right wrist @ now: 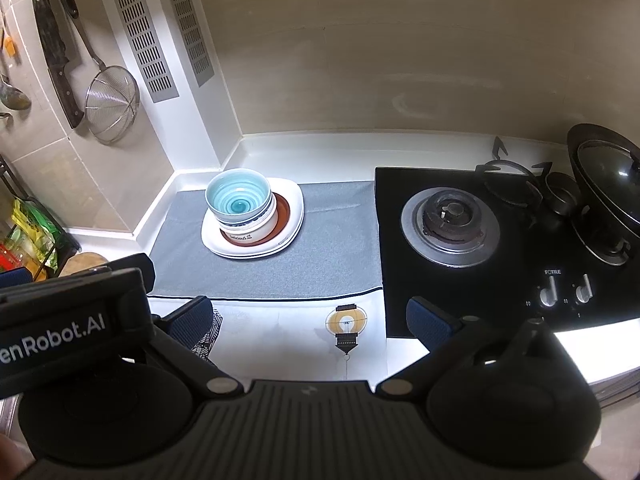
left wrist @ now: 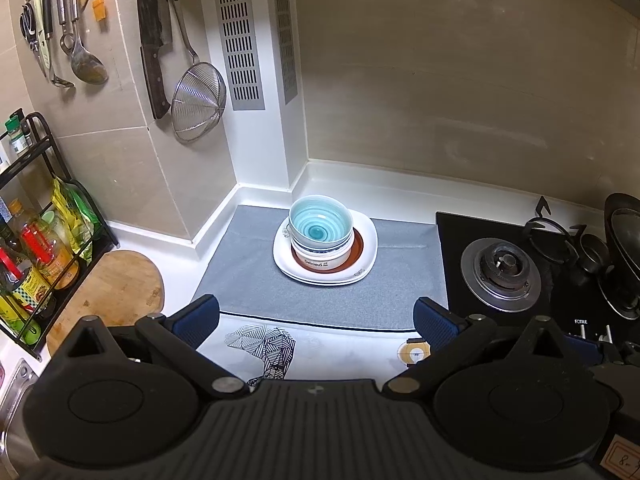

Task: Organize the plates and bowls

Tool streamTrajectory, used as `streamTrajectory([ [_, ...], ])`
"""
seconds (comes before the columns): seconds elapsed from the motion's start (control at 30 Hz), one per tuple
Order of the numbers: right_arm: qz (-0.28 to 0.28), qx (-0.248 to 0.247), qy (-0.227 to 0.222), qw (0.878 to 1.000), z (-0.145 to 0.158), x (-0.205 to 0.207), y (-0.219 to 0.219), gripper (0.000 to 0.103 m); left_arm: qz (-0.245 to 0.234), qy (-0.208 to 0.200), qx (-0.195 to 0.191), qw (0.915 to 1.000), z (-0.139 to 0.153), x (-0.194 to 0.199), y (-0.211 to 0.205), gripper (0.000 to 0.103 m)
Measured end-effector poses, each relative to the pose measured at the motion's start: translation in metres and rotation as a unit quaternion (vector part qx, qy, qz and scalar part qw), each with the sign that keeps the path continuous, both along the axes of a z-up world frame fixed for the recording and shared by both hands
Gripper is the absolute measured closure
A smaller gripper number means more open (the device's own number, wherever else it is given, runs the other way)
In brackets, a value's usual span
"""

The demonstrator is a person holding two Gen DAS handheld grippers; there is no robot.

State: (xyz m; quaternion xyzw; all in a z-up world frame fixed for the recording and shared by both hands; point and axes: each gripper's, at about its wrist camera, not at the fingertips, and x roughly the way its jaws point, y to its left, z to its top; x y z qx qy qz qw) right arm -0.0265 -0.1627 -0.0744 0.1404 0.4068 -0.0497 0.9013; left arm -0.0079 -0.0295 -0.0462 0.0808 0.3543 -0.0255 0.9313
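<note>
Left wrist: both grippers (left wrist: 316,322) (right wrist: 310,320) released, well short of dish stack (left wrist: 325,246) near mat's (left wrist: 248,280) back edge.

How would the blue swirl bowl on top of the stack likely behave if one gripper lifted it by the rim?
The blue swirl bowl looks like glazed ceramic, so probably slippery and breakable. It sits nested in a white bowl, offset toward the back left, so it may tip or drag that bowl. Its steep wall suggests a rim pinch could hold.
</note>
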Motion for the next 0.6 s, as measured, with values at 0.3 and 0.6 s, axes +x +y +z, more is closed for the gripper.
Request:
streamTrajectory([
  [0.3, 0.000, -0.003, 0.000, 1.000, 0.000, -0.001, 0.004, 0.000, 0.000, 0.001, -0.002, 1.0000, 0.000, 0.000, 0.003, 0.000],
  [0.6, 0.006, -0.007, 0.001, 1.000, -0.003, 0.003, 0.011, 0.000, -0.003, 0.007, -0.006, 0.9999, -0.005, 0.004, 0.011, 0.000],
])
